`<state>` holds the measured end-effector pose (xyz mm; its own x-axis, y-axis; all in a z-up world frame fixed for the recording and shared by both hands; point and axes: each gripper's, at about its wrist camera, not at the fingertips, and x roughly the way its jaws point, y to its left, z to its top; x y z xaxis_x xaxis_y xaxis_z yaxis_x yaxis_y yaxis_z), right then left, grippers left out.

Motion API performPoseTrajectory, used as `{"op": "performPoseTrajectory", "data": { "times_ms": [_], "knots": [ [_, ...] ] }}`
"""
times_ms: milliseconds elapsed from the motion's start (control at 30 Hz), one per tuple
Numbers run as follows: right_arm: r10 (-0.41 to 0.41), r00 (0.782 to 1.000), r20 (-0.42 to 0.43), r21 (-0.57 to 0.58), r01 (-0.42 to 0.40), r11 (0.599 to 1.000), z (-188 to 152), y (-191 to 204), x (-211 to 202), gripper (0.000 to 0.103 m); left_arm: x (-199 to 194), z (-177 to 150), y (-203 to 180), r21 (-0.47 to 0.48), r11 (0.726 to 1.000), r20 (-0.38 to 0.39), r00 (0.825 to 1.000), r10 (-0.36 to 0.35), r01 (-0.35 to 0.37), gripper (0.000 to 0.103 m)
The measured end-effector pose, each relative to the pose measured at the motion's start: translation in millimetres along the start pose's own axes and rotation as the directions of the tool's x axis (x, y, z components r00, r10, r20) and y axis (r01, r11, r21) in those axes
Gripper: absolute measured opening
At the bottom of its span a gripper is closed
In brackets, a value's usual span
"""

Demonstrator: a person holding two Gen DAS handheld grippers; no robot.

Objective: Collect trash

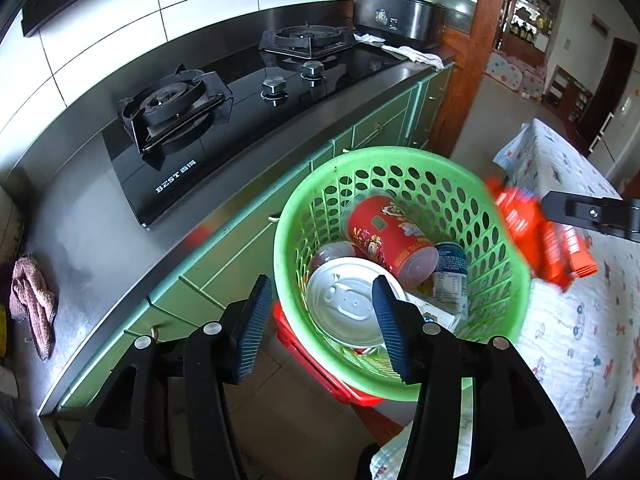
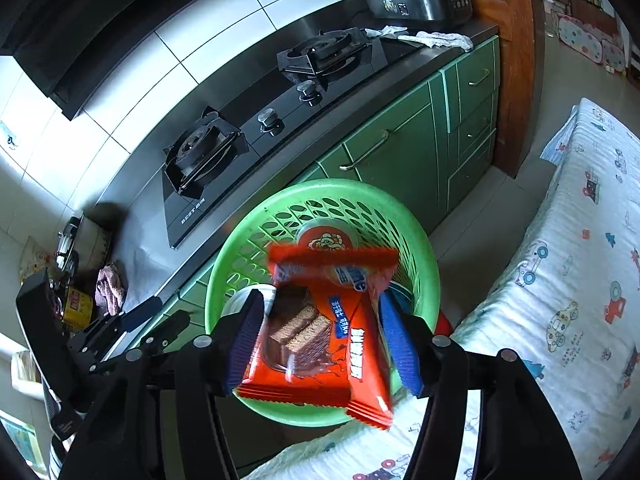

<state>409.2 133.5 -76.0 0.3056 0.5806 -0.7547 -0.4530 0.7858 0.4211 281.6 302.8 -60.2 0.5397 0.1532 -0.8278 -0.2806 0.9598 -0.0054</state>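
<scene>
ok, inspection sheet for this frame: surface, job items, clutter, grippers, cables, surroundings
Surface: steel counter with black gas hob; quilt-covered table opposite.
Job's things: green basket holds red canister, silver tin, blue can; orange wrapper over the basket.
Clutter: pink rag, white cloth, rice cooker.
Grippers: left gripper open, empty, above basket; right gripper jaws apart, wrapper between them, blurred, grip unclear.
Cables: nothing seen.
Surroundings: green cabinets, tiled wall, doorway to another room.
</scene>
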Motion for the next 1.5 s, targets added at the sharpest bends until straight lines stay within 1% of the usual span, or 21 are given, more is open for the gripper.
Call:
{"op": "performPoseTrajectory", "data": {
  "times_ms": [200,433,533,567,700,767,900,967,1033,1133,1167,1333,1500],
  "knots": [
    [0.003,1.0,0.007,0.008,-0.003,1.0,1.0,2.6,1.8,0.062,-3.3,-0.3,2.2,-0.003,1.0,0.007,1.0,-0.007,0.007,0.053],
    [-0.009,1.0,0.013,-0.018,0.009,1.0,-7.0,9.0,-5.4,0.062,-10.1,-2.0,4.3,-0.003,1.0,0.019,0.999,-0.03,0.03,0.054],
    [-0.024,0.999,0.021,-0.038,0.025,0.999,-14.1,12.2,-10.7,0.065,-14.0,-2.5,5.2,-0.002,0.999,0.029,0.999,-0.035,0.035,0.062],
    [-0.032,0.999,0.027,-0.045,0.033,0.998,-17.0,13.4,-13.3,0.067,-15.5,-2.7,5.0,-0.001,0.999,0.032,0.999,-0.039,0.039,0.063],
    [-0.049,0.998,0.037,-0.065,0.052,0.997,-27.2,15.9,-21.7,0.067,-23.1,-6.6,5.3,0.0,0.999,0.039,0.998,-0.051,0.052,0.065],
    [-0.057,0.998,0.041,-0.076,0.059,0.995,-34.0,16.7,-26.3,0.068,-26.8,-9.6,5.1,0.001,0.999,0.044,0.998,-0.049,0.049,0.067],
    [-0.068,0.996,0.059,-0.1,0.074,0.992,-48.7,18.3,-38.3,0.07,-38.1,-19.0,5.5,-0.003,0.999,0.057,0.997,-0.051,0.051,0.068],
    [-0.07,0.996,0.061,-0.113,0.077,0.991,-55.5,19.9,-42.9,0.072,-44.4,-24.0,5.5,-0.007,0.999,0.065,0.997,-0.05,0.05,0.073],
    [-0.086,0.994,0.072,-0.137,0.096,0.986,-64.9,23.3,-49.4,0.073,-53.4,-31.7,4.9,-0.009,0.999,0.079,0.996,-0.031,0.031,0.076],
    [-0.106,0.991,0.082,-0.16,0.119,0.98,-79.9,27.2,-59.7,0.074,-64.7,-42.6,5.0,-0.017,0.999,0.082,0.996,-0.029,0.03,0.077],
    [-0.106,0.991,0.082,-0.163,0.118,0.98,-84.5,28.5,-62.7,0.077,-68.5,-46.9,4.5,-0.021,0.999,0.08,0.996,-0.024,0.026,0.08],
    [-0.119,0.988,0.095,-0.182,0.134,0.974,-110.0,37.8,-81.9,0.078,-91.7,-67.4,4.7,-0.031,0.999,0.097,0.995,-0.01,0.013,0.085],
    [-0.121,0.986,0.117,-0.189,0.141,0.972,-135.5,48.4,-102.2,0.081,-117.3,-87.2,2.0,-0.007,1.0,0.131,0.991,0.006,-0.005,0.09]
  ]
}}
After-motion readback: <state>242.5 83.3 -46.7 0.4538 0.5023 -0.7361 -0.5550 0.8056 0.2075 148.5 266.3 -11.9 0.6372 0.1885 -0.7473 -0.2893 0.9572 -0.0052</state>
